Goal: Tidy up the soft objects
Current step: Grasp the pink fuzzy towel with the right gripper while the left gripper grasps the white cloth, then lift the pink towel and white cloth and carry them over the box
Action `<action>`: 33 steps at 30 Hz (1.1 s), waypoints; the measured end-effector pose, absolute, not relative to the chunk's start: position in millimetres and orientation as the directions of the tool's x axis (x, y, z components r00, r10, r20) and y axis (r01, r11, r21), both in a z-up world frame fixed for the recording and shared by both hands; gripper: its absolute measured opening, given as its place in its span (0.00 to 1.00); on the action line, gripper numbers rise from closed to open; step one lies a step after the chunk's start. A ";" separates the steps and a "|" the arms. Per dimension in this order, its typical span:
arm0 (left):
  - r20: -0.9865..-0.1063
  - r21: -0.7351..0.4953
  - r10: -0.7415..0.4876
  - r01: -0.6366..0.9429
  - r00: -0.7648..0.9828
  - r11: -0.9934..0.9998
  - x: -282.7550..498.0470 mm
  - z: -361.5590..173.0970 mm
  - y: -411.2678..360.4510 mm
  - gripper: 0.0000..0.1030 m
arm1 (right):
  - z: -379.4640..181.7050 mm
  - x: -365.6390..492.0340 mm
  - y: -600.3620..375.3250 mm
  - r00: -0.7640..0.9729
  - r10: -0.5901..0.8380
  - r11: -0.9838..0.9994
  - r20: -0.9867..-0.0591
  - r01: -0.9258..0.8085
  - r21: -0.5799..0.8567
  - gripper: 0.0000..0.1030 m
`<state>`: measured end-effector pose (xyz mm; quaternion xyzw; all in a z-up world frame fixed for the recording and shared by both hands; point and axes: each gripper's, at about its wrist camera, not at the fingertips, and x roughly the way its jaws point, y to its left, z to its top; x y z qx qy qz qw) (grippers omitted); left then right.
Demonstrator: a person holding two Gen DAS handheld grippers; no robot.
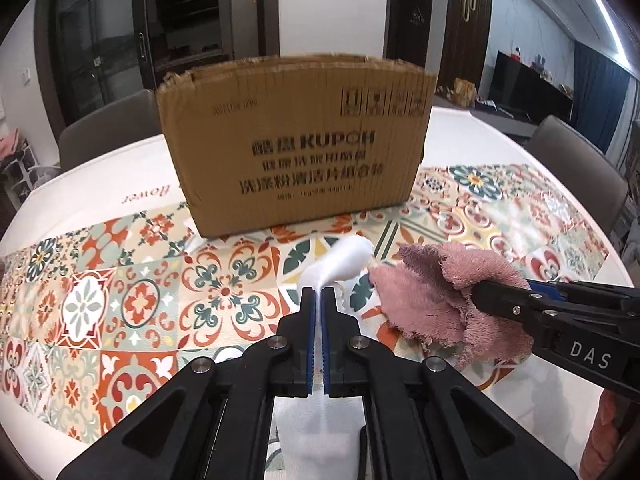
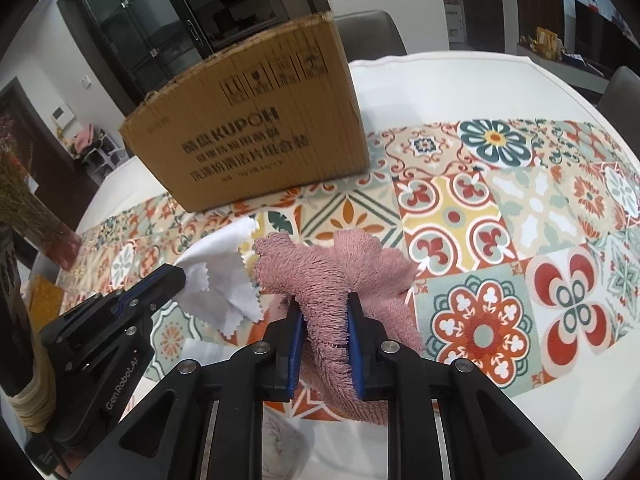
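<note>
Left wrist view: the white cloth (image 1: 347, 258) sits pinched right between the blue pads, bunched up past the fingertips, with more of it hanging down under the claw
White cloth: thin, zigzag-cut edges, held up off the bench (image 1: 460, 120); in the right wrist view it (image 2: 224, 276) fans out just left of the pink one
Left claw (image 1: 319, 290): pretty much fully closed, clamped on the white cloth, only the thin fabric between the pads
Right wrist view: the pink towel (image 2: 320, 280) is stuffed between the pads, fluffy and thick, spilling out ahead of the tips and drooping down the right side
Right claw (image 2: 322, 300): closed down on the pink towel, the pads staying a bit apart because the towel is so bulky
The two cloths: side by side, near enough to almost touch, can't tell if they actually do
Patterned mat (image 2: 500, 220): colourful tile-print runner across the white round bench, right under both cloths
Cardboard box (image 1: 294, 144): brown, black print on the front, standing on the mat behind the cloths, top edge ragged
Chairs (image 1: 576, 160): grey ones tucked around the far side of the bench
Background: dark cabinets and doors, nothing much to see
</note>
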<state>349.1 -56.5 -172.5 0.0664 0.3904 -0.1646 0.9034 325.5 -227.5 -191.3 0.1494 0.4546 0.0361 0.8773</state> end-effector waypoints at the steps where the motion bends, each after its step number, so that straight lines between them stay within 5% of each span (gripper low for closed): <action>1: -0.723 -0.009 -0.245 0.346 0.646 0.938 348.1 -170.0 -57.3 0.05 | -188.1 324.4 -228.2 0.590 0.199 0.952 -0.783 0.072 0.297 0.20; 33: -0.552 -0.001 -0.221 0.264 0.804 0.965 307.7 -61.4 -54.9 0.04 | -84.5 307.4 -232.8 0.735 0.238 0.957 -0.635 -0.065 0.283 0.12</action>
